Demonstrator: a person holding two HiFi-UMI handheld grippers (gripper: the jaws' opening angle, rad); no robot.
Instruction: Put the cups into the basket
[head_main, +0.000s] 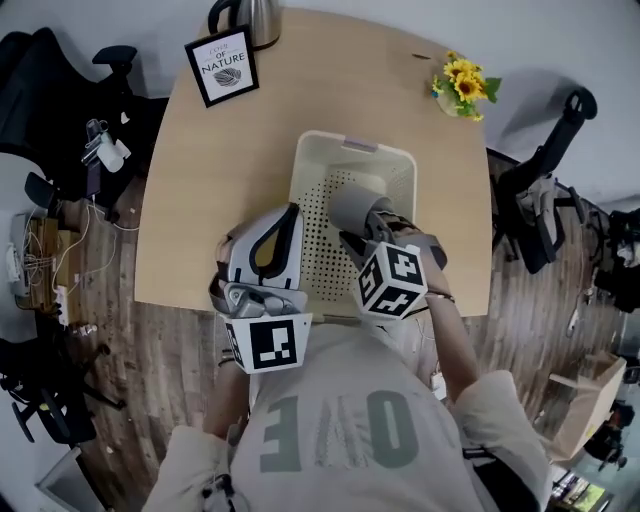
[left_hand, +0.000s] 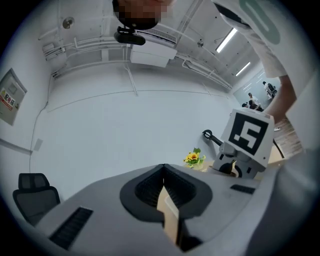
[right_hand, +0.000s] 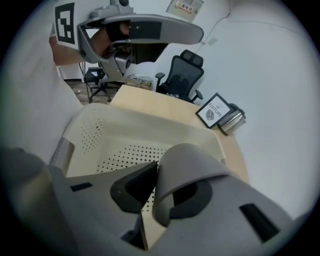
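Right gripper (right_hand: 156, 174): angled down over cream perforated plastic basket (right_hand: 116, 123), jaws clamped on grey cup (right_hand: 189, 159).
Left gripper (left_hand: 163, 176): tilted upward, jaws together, empty.

Framed sign (head_main: 222, 66) on table (head_main: 350, 100) — reads "OF NATURE", small top line illegible. Shirt (head_main: 385, 428) — large grey letters, "OVE" legible. Wall poster (left_hand: 6, 97) print too small.

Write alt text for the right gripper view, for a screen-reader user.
The right gripper holds a grey cup between its fingers, over a cream perforated basket on a light wooden table. Beyond the basket stand a framed sign and a metal kettle; the left gripper shows at the top.
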